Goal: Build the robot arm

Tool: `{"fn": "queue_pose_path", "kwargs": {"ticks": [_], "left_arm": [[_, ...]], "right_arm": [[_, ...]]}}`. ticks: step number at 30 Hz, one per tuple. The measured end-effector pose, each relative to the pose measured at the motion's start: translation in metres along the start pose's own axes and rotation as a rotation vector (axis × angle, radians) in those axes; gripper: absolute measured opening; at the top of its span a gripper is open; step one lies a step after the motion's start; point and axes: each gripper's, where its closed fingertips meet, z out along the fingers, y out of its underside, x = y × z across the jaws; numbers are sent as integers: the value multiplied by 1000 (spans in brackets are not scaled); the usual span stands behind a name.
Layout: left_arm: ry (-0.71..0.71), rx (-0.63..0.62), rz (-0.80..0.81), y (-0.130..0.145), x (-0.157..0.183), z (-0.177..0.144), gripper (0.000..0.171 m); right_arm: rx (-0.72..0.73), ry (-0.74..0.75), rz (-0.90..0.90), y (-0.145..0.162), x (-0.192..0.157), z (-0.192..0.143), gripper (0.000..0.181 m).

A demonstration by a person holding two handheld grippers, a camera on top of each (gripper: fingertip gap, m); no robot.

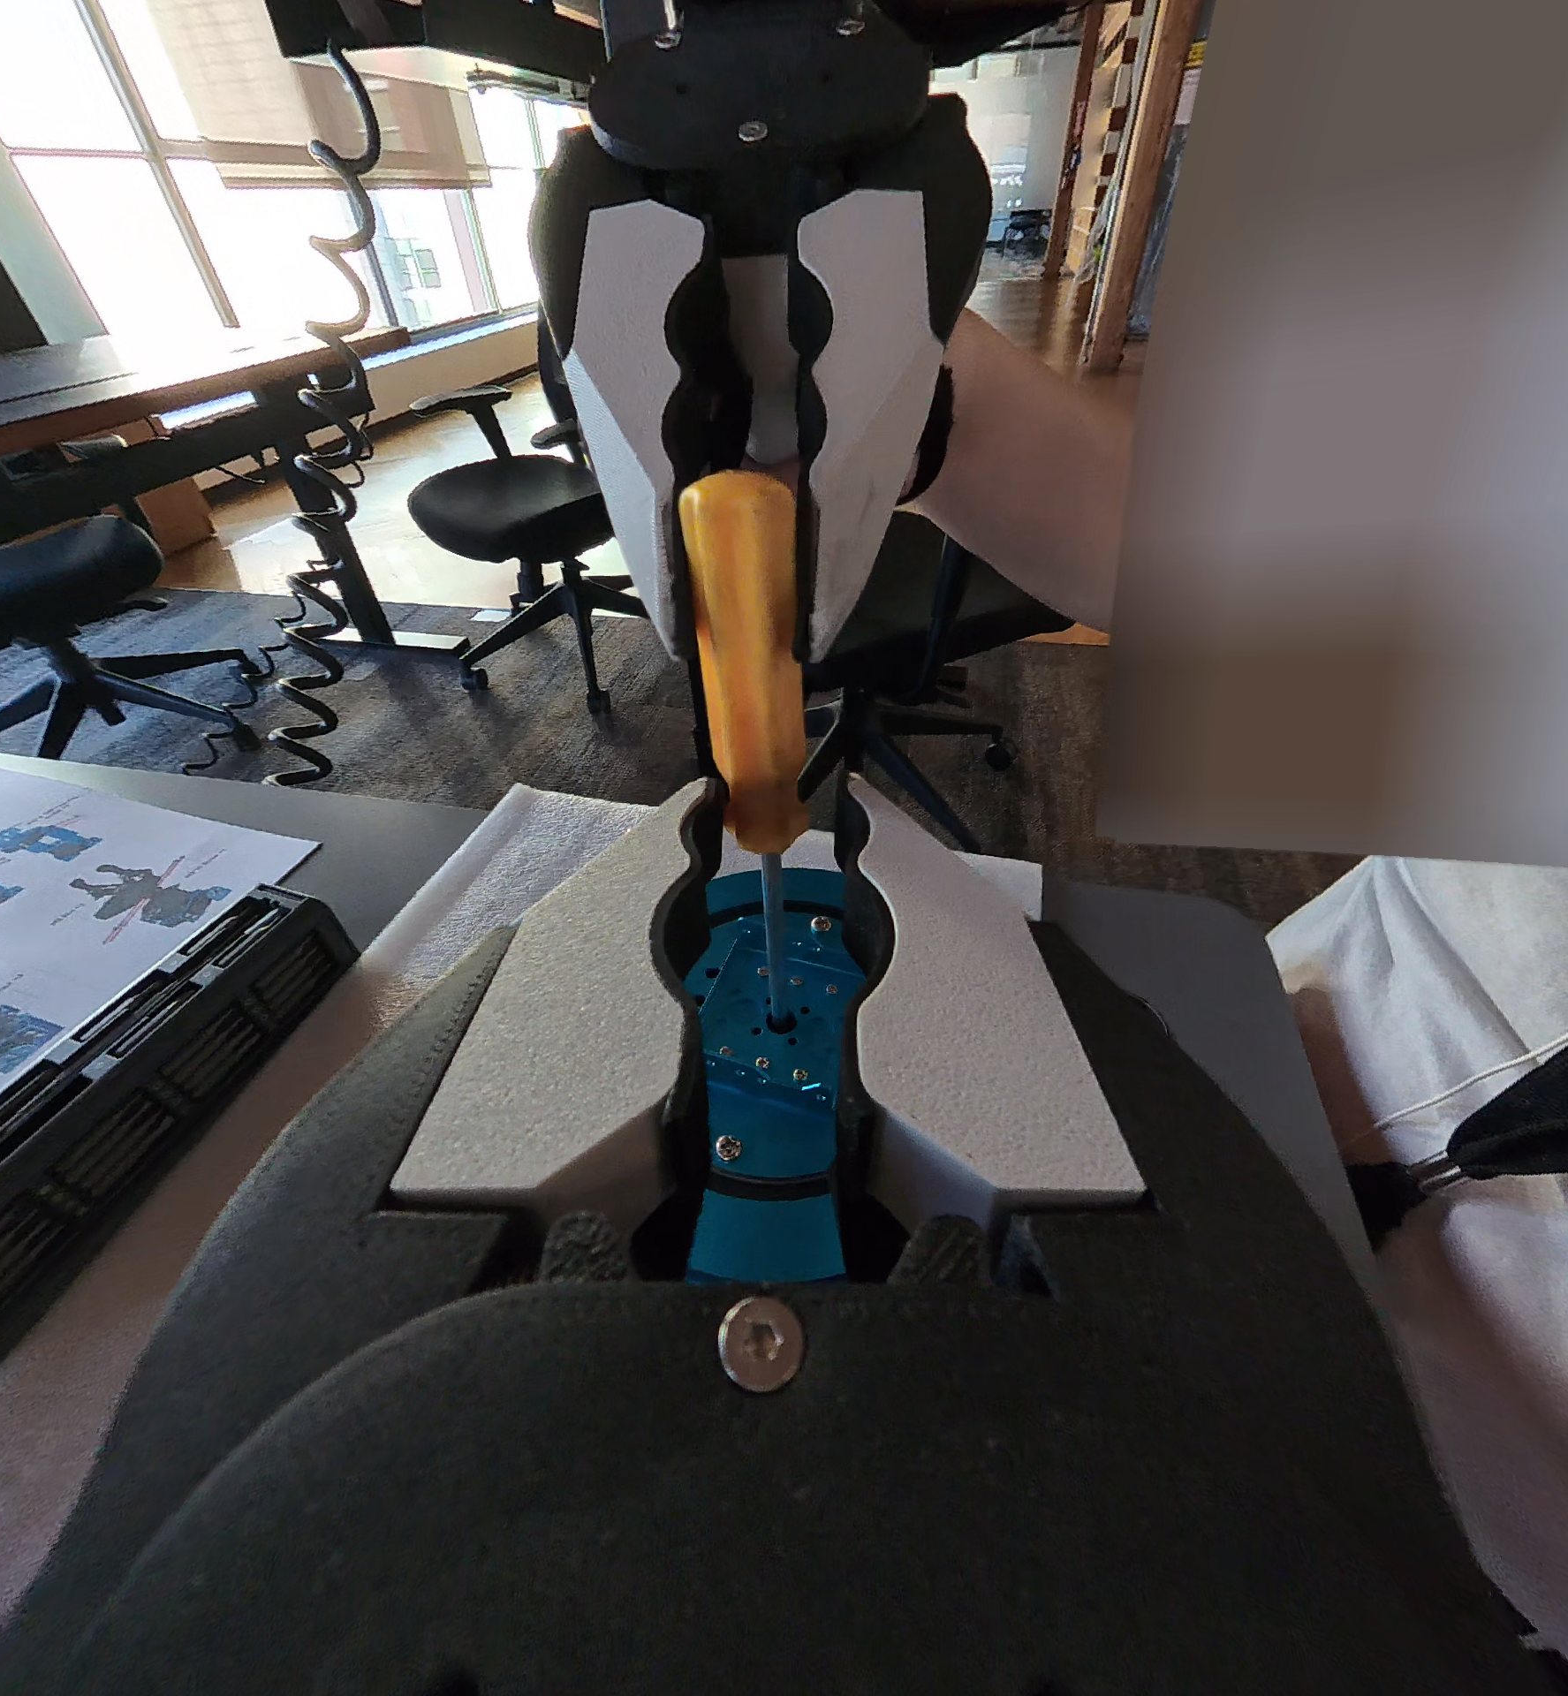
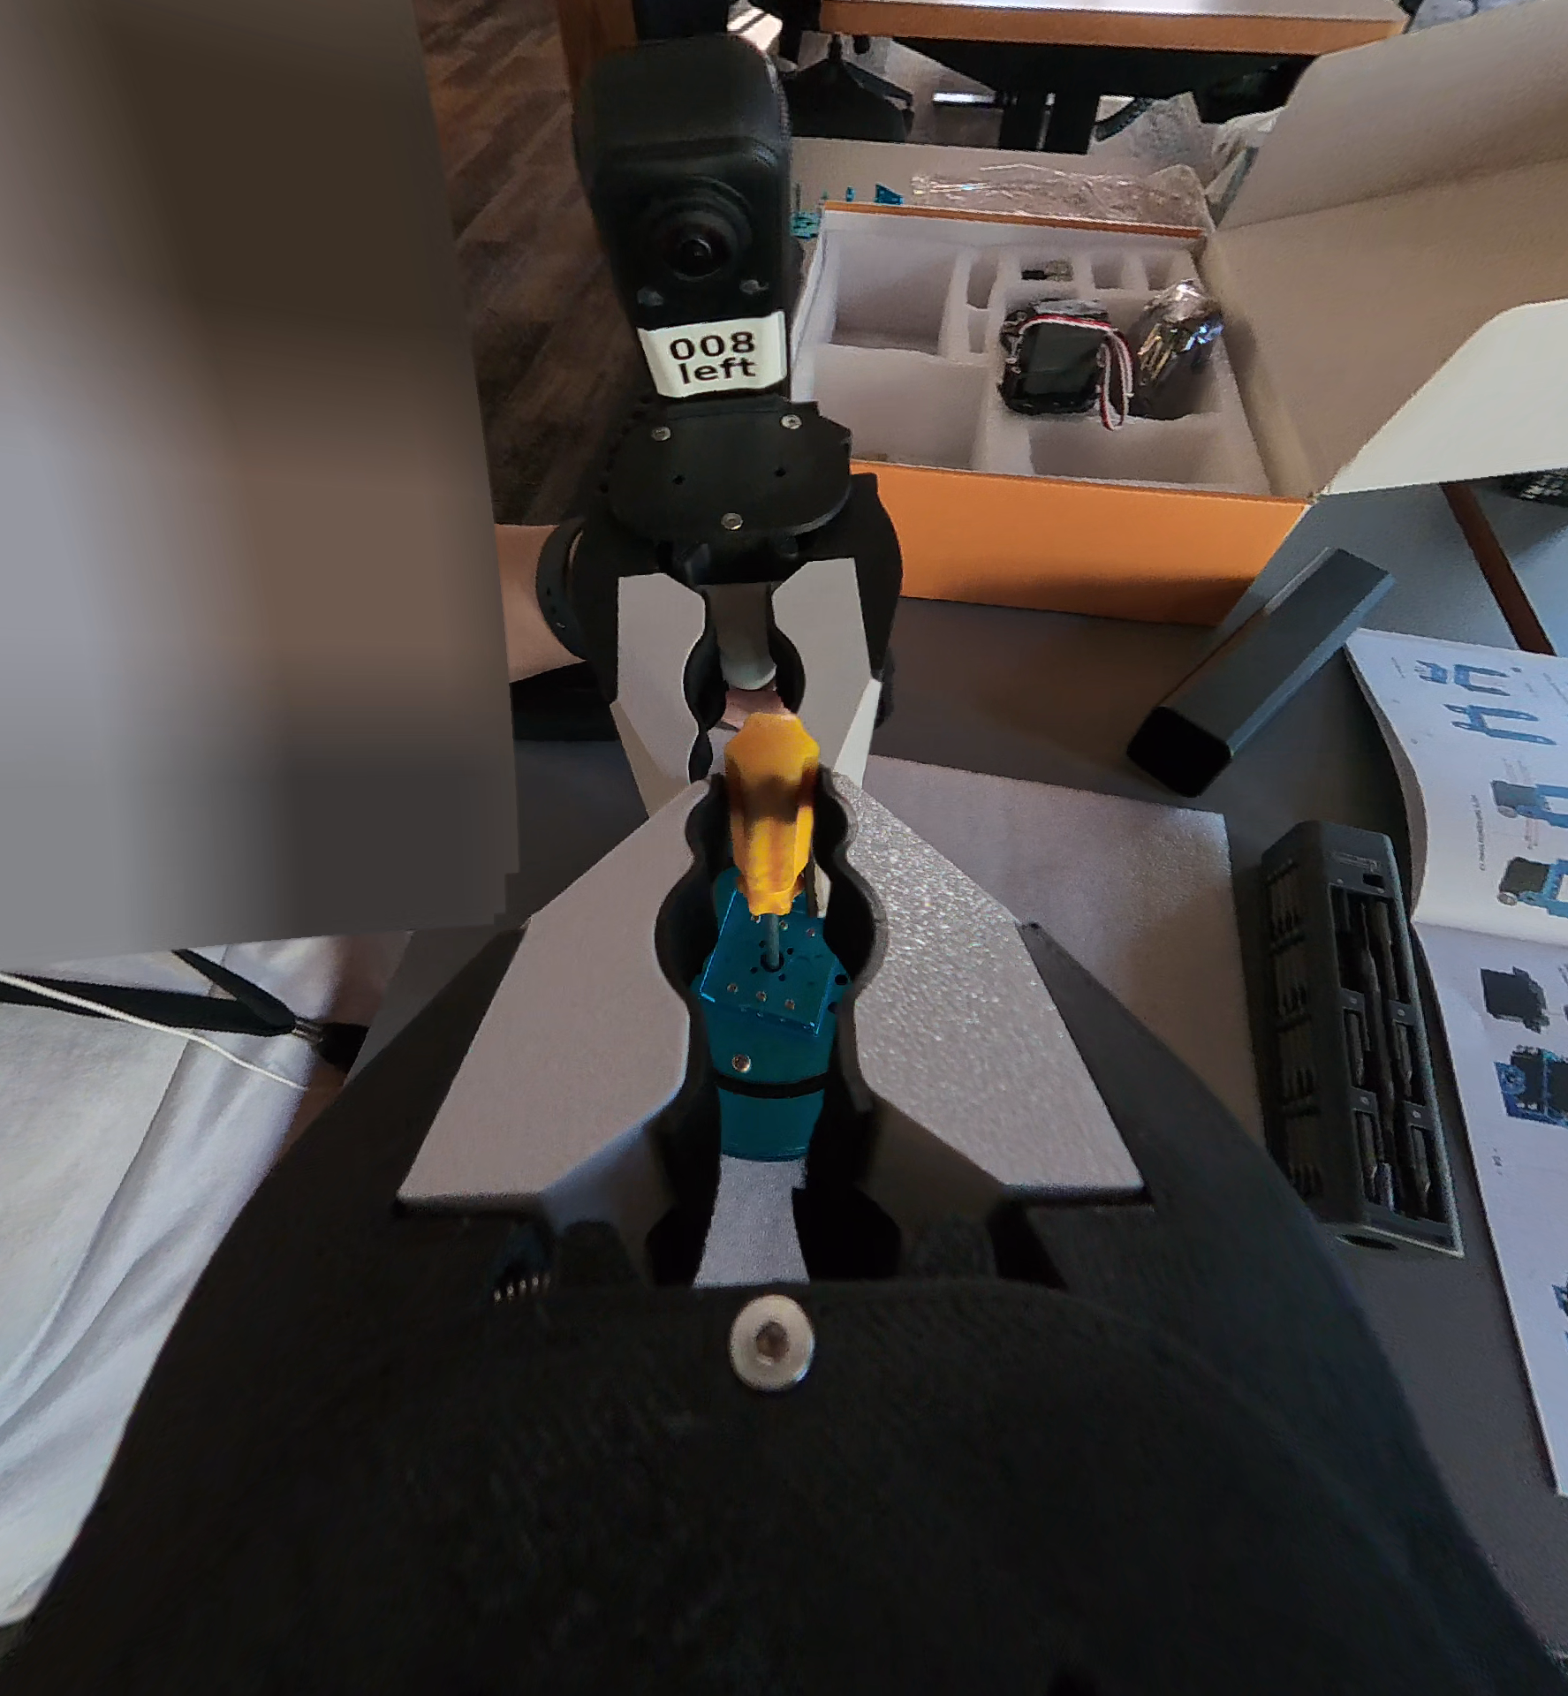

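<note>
My left gripper (image 1: 775, 826) is shut on a blue metal servo bracket assembly (image 1: 766, 1037) with small screws and holes in its top face. My right gripper (image 1: 743, 642) comes in from opposite, shut on the yellow handle of a screwdriver (image 1: 748, 661). The screwdriver stands nearly upright with its thin shaft in the centre hole of the blue part. In the right wrist view my right gripper (image 2: 769, 789) clamps the yellow handle (image 2: 766, 826) at its tips. The blue assembly (image 2: 761, 1000) shows below, through the finger gap. The left gripper (image 2: 743, 707) faces it, tips hidden.
A black bit-set case (image 2: 1353, 1046) and printed instruction sheets (image 2: 1542, 1009) lie to one side. An orange box with white foam compartments (image 2: 1037, 385) and a black sleeve (image 2: 1266, 670) stand behind. A person in white clothing (image 1: 1450, 1101) sits close. Office chairs (image 1: 505, 514) stand beyond the table. My two grippers' fingertips are within a few centimetres of each other.
</note>
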Motion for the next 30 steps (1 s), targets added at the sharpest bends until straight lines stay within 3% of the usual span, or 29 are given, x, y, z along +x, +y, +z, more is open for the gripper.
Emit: {"fn": "queue_pose_path", "kwargs": {"ticks": [10,16,18,23,30], "left_arm": [[-74,9,28,-4,-5,0,25],[-70,-7,8,1,-5,6,16],[-66,-3,-2,1,-6,6,16],[-51,3,-18,1,-7,6,17],[-13,13,-37,1,-5,5,16]], "right_arm": [[55,185,83,-1,2,1,17],[168,104,56,-3,3,-1,18],[246,89,34,-8,10,-4,28],[275,-7,45,-9,6,-3,17],[275,142,80,-7,6,-2,17]]}}
